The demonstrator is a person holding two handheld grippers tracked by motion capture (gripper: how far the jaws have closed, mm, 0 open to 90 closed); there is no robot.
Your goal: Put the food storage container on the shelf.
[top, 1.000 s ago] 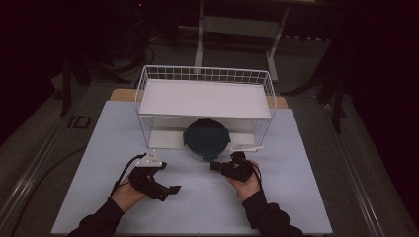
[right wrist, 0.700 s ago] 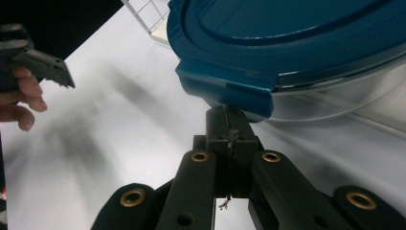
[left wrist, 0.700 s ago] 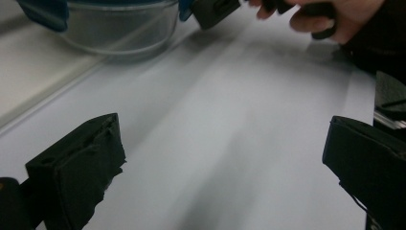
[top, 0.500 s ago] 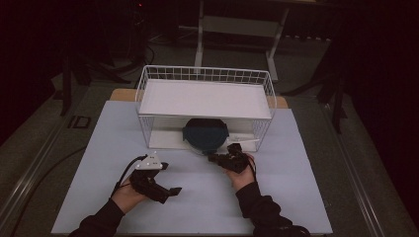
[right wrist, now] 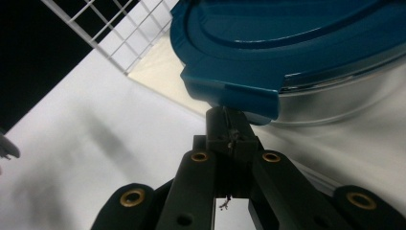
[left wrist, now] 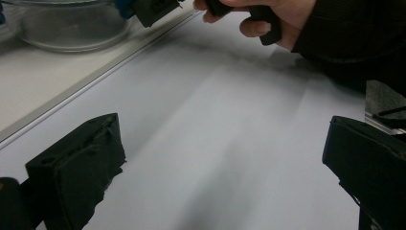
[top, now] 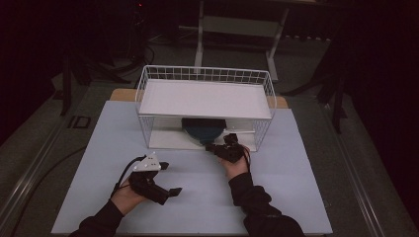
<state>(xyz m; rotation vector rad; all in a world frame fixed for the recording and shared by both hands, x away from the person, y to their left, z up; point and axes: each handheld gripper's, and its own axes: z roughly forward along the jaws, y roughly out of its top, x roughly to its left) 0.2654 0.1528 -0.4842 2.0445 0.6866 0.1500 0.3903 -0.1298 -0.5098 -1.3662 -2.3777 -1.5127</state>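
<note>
Black left gripper with a grey three-cornered plate and trailing cable; black right gripper with brass-ringed screw holes; dark sleeves

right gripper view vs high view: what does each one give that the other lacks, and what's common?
Right gripper view alone: the right gripper has its jaws shut, tips against a latch tab of the blue lid; clear glass wall under the lid.

High view alone: the whole white wire rack with its upper shelf, and the left gripper, jaws open, resting on the table.

Both: the blue-lidded glass container on the rack's lower level.
</note>
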